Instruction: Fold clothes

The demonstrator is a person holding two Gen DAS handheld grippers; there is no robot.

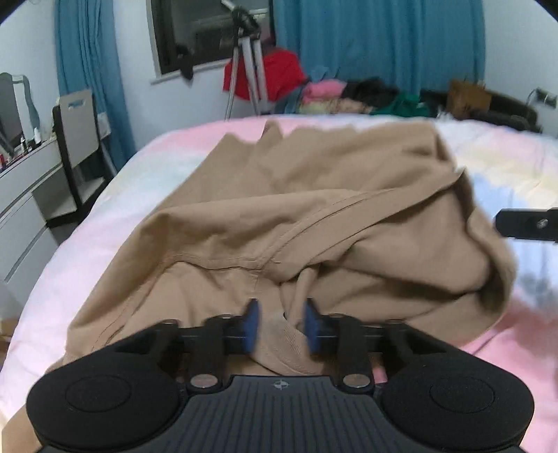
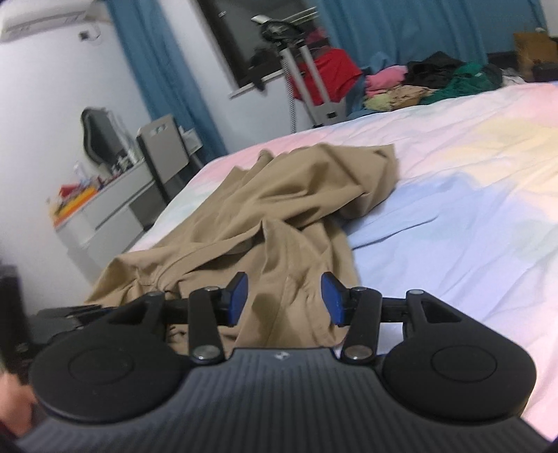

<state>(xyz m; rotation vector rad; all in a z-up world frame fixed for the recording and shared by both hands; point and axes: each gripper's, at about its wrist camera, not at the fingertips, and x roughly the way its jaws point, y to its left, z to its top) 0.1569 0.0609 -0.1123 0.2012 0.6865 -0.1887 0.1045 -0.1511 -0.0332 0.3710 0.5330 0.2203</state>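
- Left wrist view, far left: grey dresser point(image 1: 24, 195) with small clutter on top, dark-framed chair point(image 1: 75, 139) beside it, teal curtain point(image 1: 90, 80) behind.
- Window point(image 1: 209, 31) above, tripod point(image 1: 246, 69) standing at the far end of the bed, red cloth point(image 1: 279, 73) behind it.
- Bed point(image 1: 146, 167) with pastel pink/blue/yellow sheet carries the work item.
- Tan garment point(image 1: 296, 209) lies crumpled across the bed, a seam running over the middle, right side bunched into a deep fold.
- My left gripper point(image 1: 282, 322): blue fingers point(image 1: 254, 315) narrowly spread, a ribbed tan edge of the garment between them. Picture is blurred; can't tell if the pads actually press on it.
- Pile of clothes point(image 1: 366, 97), pink, black and green, at the far edge of the bed.
- Black piece of my right gripper pokes in at the right edge, beside the bunched fold.
- Right wrist view, left edge: black body of the left gripper low down, near the garment's near-left corner.
- Same dresser point(image 2: 104, 205), tripod point(image 2: 307, 76) and clothes pile point(image 2: 418, 83) in the background.
- Garment point(image 2: 279, 202) runs from my fingers away toward the far left part of the bed point(image 2: 470, 209).
- My right gripper point(image 2: 284, 299): blue fingers point(image 2: 333, 296) spread wide, a raised fold of tan fabric standing in the gap, pads not touching it.
- Right of the garment: bare sheet only.
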